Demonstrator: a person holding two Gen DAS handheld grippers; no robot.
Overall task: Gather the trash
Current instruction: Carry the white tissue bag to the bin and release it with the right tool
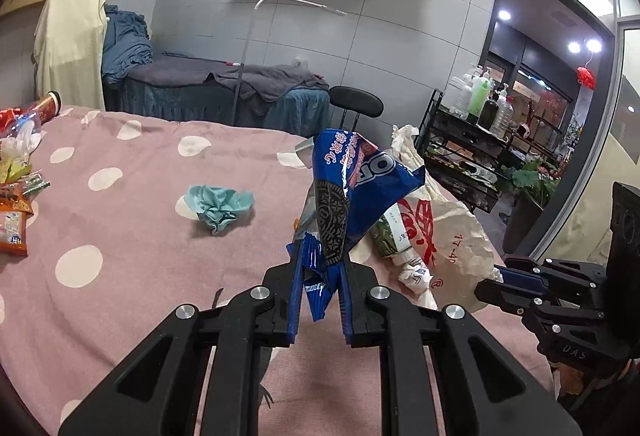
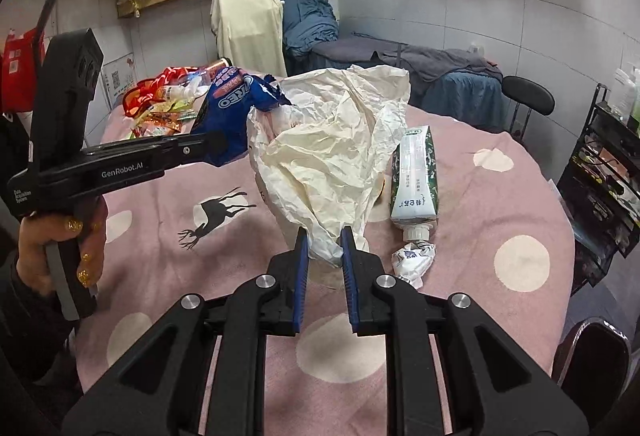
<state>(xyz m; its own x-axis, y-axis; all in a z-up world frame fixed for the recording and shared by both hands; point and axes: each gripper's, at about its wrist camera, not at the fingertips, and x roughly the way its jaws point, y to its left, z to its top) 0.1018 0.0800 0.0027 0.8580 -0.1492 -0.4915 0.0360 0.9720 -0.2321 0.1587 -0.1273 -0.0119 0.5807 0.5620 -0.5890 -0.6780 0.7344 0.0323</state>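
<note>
The left gripper has its jaws nearly shut on the tail of a blue cookie wrapper, which stands lifted above the pink dotted counter. Just beside it, the right gripper has its jaws clamped on the bottom of a crumpled white paper bag, also raised. A milk carton lies to the bag's right, a crumpled teal tissue farther left, and more wrappers are heaped at the far edge.

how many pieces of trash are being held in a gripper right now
2. The blue cookie wrapper is pinched in the left gripper; the crumpled white paper bag is in the right gripper. Other trash lies loose on the table.
</note>
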